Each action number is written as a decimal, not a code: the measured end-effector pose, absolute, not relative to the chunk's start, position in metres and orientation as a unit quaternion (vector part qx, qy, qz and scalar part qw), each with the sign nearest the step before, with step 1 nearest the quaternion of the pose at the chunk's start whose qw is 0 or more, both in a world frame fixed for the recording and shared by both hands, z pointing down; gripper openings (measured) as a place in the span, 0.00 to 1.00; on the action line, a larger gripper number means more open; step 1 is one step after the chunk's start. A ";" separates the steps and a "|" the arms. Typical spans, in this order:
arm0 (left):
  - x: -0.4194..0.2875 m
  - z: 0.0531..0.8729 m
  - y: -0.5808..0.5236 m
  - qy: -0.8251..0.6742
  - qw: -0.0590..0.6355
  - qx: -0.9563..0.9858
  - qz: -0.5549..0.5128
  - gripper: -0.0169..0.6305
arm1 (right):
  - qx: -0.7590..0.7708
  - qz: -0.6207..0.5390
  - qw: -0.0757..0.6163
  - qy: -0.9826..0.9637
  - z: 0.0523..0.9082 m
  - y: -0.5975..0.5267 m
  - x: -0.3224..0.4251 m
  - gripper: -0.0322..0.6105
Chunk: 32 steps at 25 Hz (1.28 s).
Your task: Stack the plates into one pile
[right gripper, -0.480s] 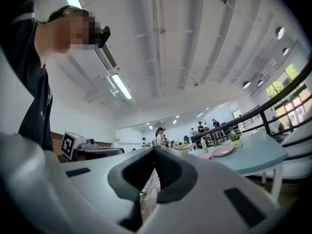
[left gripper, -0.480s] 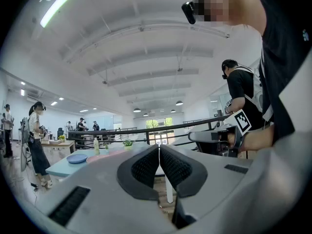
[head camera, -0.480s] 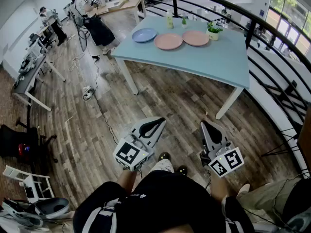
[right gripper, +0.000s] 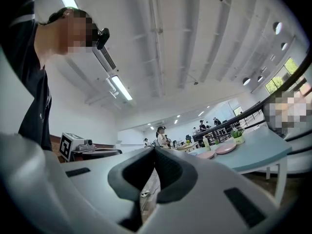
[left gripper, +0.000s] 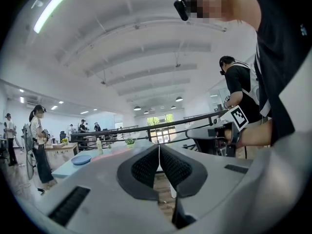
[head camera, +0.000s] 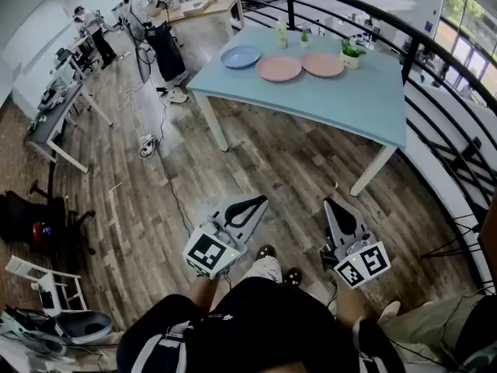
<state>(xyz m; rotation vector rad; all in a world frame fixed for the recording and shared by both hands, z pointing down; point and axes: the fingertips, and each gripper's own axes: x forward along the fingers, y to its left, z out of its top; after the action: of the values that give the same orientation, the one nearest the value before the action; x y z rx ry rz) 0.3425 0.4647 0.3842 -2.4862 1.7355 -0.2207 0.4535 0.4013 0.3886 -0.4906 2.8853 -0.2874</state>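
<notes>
Three plates lie in a row on the far side of a light blue table (head camera: 342, 103): a blue plate (head camera: 240, 57) at the left, a pink plate (head camera: 278, 68) in the middle, and another pink plate (head camera: 322, 64) at the right. Both grippers hang low in front of the person's body, far from the table. My left gripper (head camera: 250, 201) is shut with nothing between its jaws. My right gripper (head camera: 330, 205) is shut and empty too. The blue plate (left gripper: 81, 159) and the pink plates (right gripper: 218, 150) show small and distant in the gripper views.
A small potted plant (head camera: 351, 53) and a bottle (head camera: 281, 34) stand at the table's far edge. A black railing (head camera: 435, 53) curves behind and to the right of the table. People stand by desks (head camera: 62, 107) at the left. A cable (head camera: 167, 177) runs across the wooden floor.
The view has shifted slightly; the table and plates sit a little to the right in the frame. Both grippers stay shut in about the same place.
</notes>
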 end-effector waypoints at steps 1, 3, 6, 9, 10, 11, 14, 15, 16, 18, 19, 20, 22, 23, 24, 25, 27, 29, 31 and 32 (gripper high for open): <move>0.341 0.384 0.466 0.573 0.050 -0.815 -0.070 0.05 | -0.165 -0.102 0.104 0.975 0.388 0.401 0.453 0.05; 0.338 0.384 0.469 0.579 0.047 -0.811 -0.067 0.05 | -0.162 -0.113 0.109 0.974 0.389 0.400 0.452 0.05; 0.334 0.385 0.473 0.584 0.042 -0.808 -0.064 0.05 | -0.159 -0.119 0.109 0.974 0.392 0.401 0.449 0.05; 0.332 0.384 0.475 0.588 0.044 -0.805 -0.071 0.05 | -0.156 -0.122 0.109 0.974 0.392 0.399 0.445 0.05; 0.332 0.383 0.476 0.590 0.046 -0.803 -0.074 0.05 | -0.151 -0.124 0.110 0.975 0.391 0.400 0.443 0.05; 0.330 0.383 0.476 0.592 0.048 -0.801 -0.077 0.05 | -0.147 -0.123 0.109 0.975 0.390 0.401 0.440 0.05; 0.327 0.381 0.472 0.593 0.047 -0.801 -0.065 0.05 | -0.145 -0.119 0.107 0.976 0.389 0.399 0.436 0.05; 0.326 0.381 0.470 0.591 0.044 -0.803 -0.056 0.05 | -0.148 -0.120 0.107 0.976 0.390 0.395 0.436 0.05; 0.324 0.381 0.467 0.590 0.041 -0.805 -0.048 0.05 | -0.151 -0.122 0.108 0.975 0.391 0.392 0.436 0.05; 0.317 0.386 0.461 0.590 0.037 -0.805 -0.038 0.05 | -0.155 -0.125 0.107 0.974 0.392 0.385 0.435 0.05; 0.314 0.388 0.457 0.591 0.035 -0.805 -0.035 0.05 | -0.157 -0.125 0.105 0.974 0.392 0.382 0.434 0.05; 0.311 0.388 0.452 0.592 0.033 -0.805 -0.032 0.05 | -0.159 -0.125 0.103 0.974 0.393 0.378 0.433 0.05; 0.307 0.390 0.440 0.591 0.031 -0.806 -0.026 0.05 | -0.162 -0.125 0.098 0.974 0.393 0.368 0.430 0.05; 0.304 0.390 0.433 0.590 0.029 -0.807 -0.023 0.05 | -0.164 -0.125 0.096 0.974 0.393 0.362 0.428 0.05; 0.300 0.391 0.426 0.589 0.028 -0.808 -0.020 0.05 | -0.166 -0.124 0.094 0.974 0.392 0.356 0.426 0.05; 0.296 0.390 0.418 0.588 0.026 -0.808 -0.018 0.05 | -0.168 -0.123 0.093 0.974 0.391 0.350 0.423 0.05; 0.287 0.386 0.403 0.585 0.026 -0.810 -0.013 0.05 | -0.171 -0.120 0.091 0.974 0.387 0.336 0.417 0.05; 0.278 0.382 0.392 0.583 0.031 -0.812 -0.012 0.05 | -0.173 -0.119 0.088 0.974 0.384 0.324 0.408 0.05; 0.267 0.382 0.384 0.584 0.031 -0.811 -0.013 0.05 | -0.175 -0.117 0.086 0.974 0.382 0.314 0.398 0.05; 0.260 0.384 0.380 0.586 0.028 -0.810 -0.013 0.05 | -0.175 -0.116 0.084 0.974 0.382 0.309 0.393 0.05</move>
<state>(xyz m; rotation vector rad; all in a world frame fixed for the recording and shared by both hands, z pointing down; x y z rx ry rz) 0.2602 0.3795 0.3841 -2.5009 1.8086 -0.0391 0.3931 0.3088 0.3825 -0.5231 2.9057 -0.3457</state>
